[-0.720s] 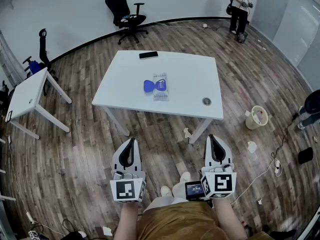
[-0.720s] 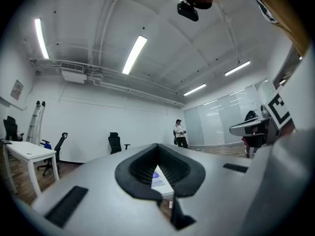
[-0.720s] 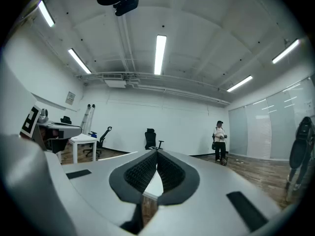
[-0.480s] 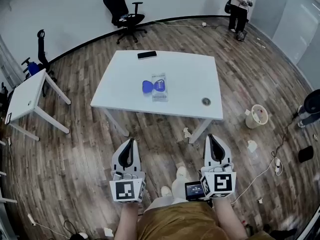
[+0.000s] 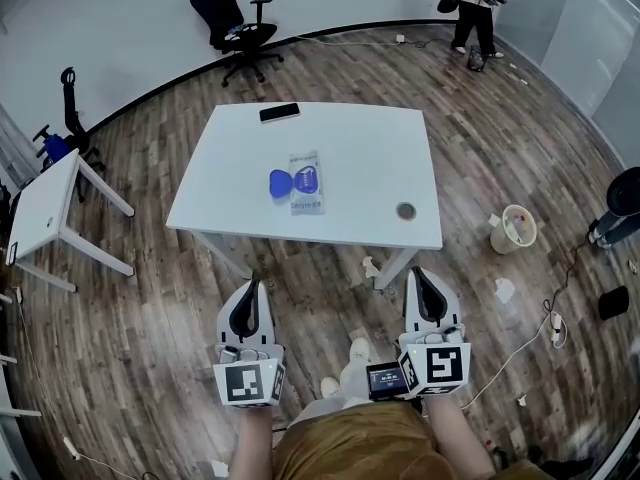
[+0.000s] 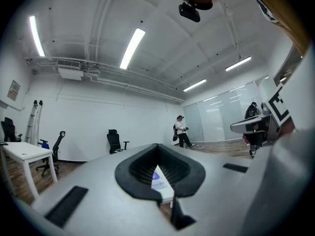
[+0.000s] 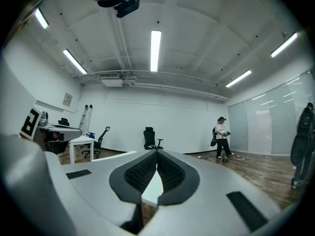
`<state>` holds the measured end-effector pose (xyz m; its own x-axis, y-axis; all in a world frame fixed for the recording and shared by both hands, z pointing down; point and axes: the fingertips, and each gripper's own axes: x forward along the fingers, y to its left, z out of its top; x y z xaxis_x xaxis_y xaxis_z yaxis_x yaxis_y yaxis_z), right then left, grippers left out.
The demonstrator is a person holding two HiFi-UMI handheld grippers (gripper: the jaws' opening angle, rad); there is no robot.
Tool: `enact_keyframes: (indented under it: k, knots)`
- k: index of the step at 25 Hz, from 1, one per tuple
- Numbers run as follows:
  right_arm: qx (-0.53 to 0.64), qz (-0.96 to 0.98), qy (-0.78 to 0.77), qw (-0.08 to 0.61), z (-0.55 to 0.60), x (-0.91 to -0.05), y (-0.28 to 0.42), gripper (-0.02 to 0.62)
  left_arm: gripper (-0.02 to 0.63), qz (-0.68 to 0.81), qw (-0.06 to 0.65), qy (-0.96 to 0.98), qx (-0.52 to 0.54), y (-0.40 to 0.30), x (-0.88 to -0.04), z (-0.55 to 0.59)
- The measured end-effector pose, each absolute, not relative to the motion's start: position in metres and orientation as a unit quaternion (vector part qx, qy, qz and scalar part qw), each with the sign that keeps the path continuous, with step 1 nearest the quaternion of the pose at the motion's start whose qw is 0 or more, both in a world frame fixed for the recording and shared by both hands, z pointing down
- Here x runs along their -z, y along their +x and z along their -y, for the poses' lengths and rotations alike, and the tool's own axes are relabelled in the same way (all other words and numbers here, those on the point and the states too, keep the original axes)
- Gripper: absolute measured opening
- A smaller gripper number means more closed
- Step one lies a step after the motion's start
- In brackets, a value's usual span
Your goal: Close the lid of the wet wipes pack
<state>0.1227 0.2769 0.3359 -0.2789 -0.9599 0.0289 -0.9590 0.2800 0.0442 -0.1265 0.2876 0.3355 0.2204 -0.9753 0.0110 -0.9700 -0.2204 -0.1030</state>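
Head view shows the wet wipes pack (image 5: 305, 181) lying flat near the middle of the white table (image 5: 370, 158), its round blue lid (image 5: 279, 181) flipped open to the left and flat on the tabletop. A dark phone (image 5: 279, 113) lies near the far edge, well apart.

The left gripper (image 5: 248, 286) and right gripper (image 5: 421, 276) are held low and side by side over the wooden floor (image 5: 150, 298), well short of the table. They probably just ride along while the person walks up. Each has its jaws pressed together at the tips with nothing between them.

Against the frame half a second earlier, the table looks slightly larger and has shifted left. The lid is open as before, and the grippers keep the same carry.
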Motion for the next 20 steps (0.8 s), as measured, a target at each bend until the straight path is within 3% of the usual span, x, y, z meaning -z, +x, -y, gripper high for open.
enact_keyframes:
  k: [20]
  knots:
    - [-0.001, 0.808, 0.589, 0.01, -0.155, -0.338, 0.167, 0.009, 0.008, -0.633, 0.051, -0.771, 0.046, -0.077, -0.326, -0.172]
